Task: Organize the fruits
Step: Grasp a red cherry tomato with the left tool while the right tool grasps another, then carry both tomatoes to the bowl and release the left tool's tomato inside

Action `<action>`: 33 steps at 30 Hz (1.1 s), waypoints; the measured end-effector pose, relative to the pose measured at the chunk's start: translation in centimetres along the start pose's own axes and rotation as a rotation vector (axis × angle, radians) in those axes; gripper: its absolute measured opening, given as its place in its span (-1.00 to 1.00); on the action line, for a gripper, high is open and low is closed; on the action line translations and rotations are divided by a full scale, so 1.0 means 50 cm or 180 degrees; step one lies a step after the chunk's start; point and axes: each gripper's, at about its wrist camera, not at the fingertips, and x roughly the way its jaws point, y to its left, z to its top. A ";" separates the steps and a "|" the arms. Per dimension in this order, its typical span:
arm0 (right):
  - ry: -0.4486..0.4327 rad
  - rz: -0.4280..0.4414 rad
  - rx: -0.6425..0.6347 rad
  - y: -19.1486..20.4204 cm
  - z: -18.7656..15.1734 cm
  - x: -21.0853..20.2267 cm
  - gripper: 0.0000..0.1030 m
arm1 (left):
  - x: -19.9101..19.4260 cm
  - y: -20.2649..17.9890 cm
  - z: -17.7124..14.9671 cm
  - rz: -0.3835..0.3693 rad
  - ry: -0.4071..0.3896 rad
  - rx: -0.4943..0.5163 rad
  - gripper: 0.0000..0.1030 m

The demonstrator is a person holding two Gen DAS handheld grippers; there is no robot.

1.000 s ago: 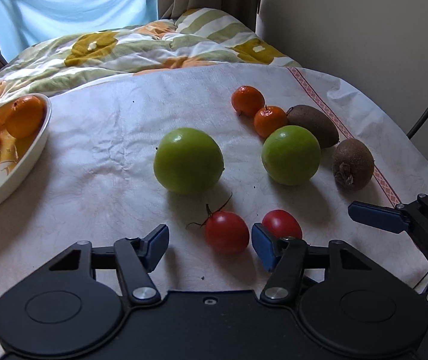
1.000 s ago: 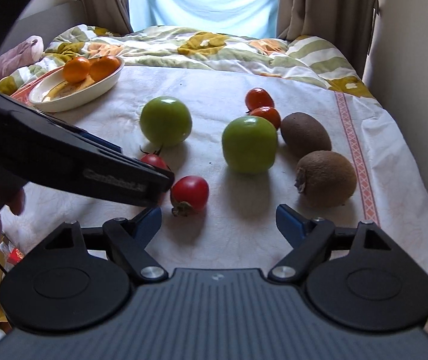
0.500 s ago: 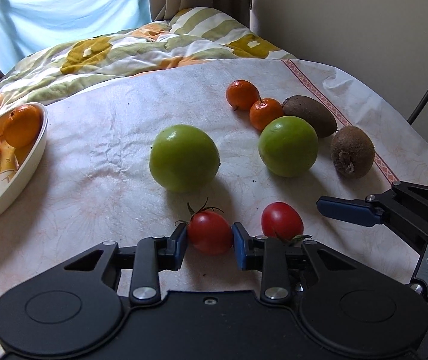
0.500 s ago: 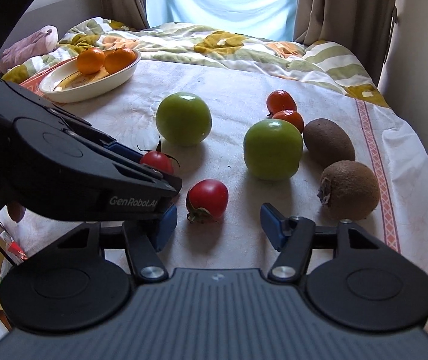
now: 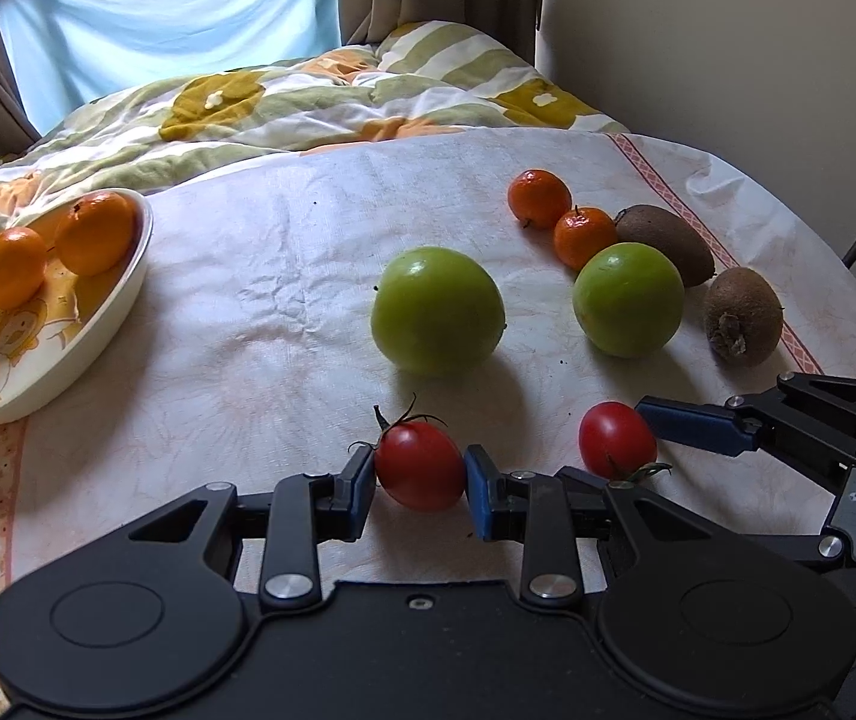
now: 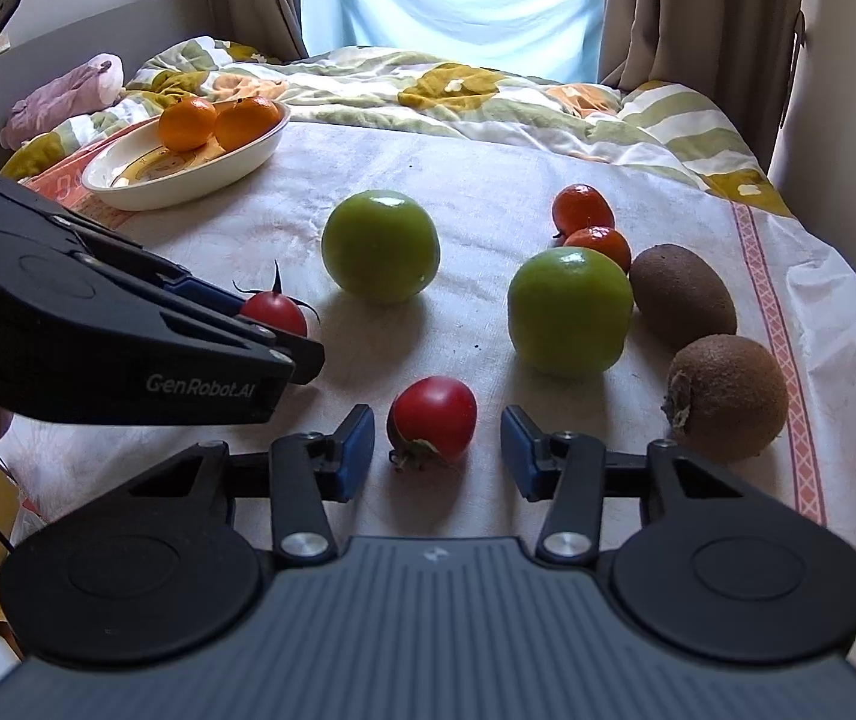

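red stemmed tomato (image 5: 420,467) is clamped between left gripper (image 5: 420,483) pads; second tomato (image 6: 432,420) sits untouched between closing right gripper (image 6: 436,450) jaws.

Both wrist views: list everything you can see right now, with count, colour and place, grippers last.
tomatoes: 2, red, front of cloth; one in the left gripper, other between the right gripper's fingers
green fruits: 2, mid-cloth
small oranges: 2, loose, behind the right green fruit
kiwis: 2, brown, right side
dish: 1, white, far left, holding 2 oranges
tablecloth: 1, pale, under everything
bedding: striped, behind
curtains: brown, at the window
left gripper: shut on its tomato
right gripper: jaws closing, pads not yet touching
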 end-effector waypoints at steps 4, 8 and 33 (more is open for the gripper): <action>0.0004 -0.0006 0.0005 0.003 0.004 0.002 0.01 | -0.003 0.008 -0.001 0.0011 -0.0017 -0.0038 -0.32; 0.0013 -0.0031 0.0024 0.004 0.005 0.003 -0.10 | -0.012 0.012 -0.002 0.0022 -0.0052 -0.0052 -0.32; -0.0282 0.0075 0.0088 0.019 0.106 -0.157 -0.10 | -0.198 0.043 0.026 0.0241 -0.0578 -0.0258 -0.32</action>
